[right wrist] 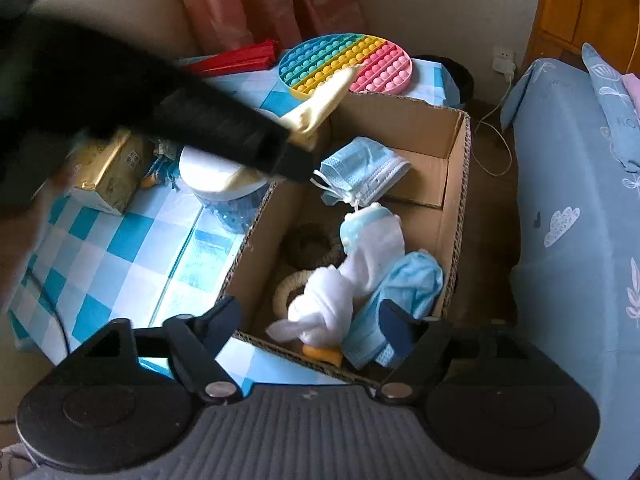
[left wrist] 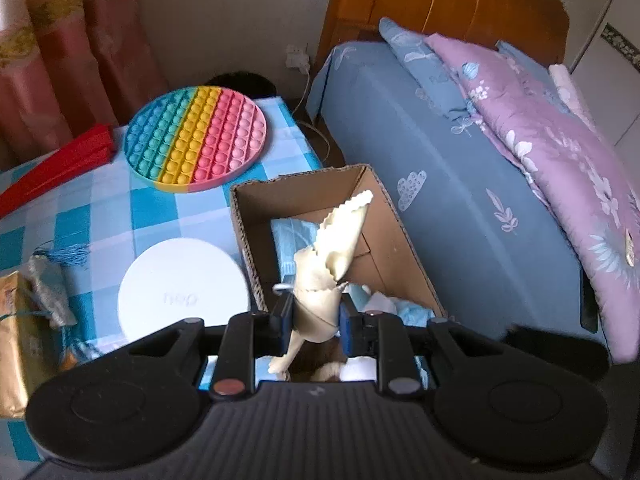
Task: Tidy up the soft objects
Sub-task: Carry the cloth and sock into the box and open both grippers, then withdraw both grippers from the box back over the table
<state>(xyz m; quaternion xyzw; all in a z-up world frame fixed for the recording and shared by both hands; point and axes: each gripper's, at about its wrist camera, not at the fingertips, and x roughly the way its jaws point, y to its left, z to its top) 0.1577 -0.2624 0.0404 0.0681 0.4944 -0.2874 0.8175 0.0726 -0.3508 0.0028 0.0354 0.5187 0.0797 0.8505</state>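
Note:
My left gripper (left wrist: pixel 316 316) is shut on a cream cloth with a zigzag edge (left wrist: pixel 336 248), held over the open cardboard box (left wrist: pixel 384 216). In the right wrist view that same cream cloth (right wrist: pixel 324 100) sticks out of the left gripper's dark body above the box's far left corner. My right gripper (right wrist: pixel 316 320) stands open over the near end of the cardboard box (right wrist: pixel 456 208), nothing pressed between its fingers. Inside lie a blue face mask (right wrist: pixel 364 168), a white sock (right wrist: pixel 360 264), a light blue cloth (right wrist: pixel 400 292) and two hair ties.
A round rainbow pop-it (left wrist: pixel 196 136) and a white round lid (left wrist: pixel 182 288) lie on the blue checked tablecloth (left wrist: pixel 100 216). A gold packet (right wrist: pixel 108 168) and red folder (left wrist: pixel 52 164) sit at the left. The bed with blue sheet (left wrist: pixel 460 184) and purple quilt borders the box.

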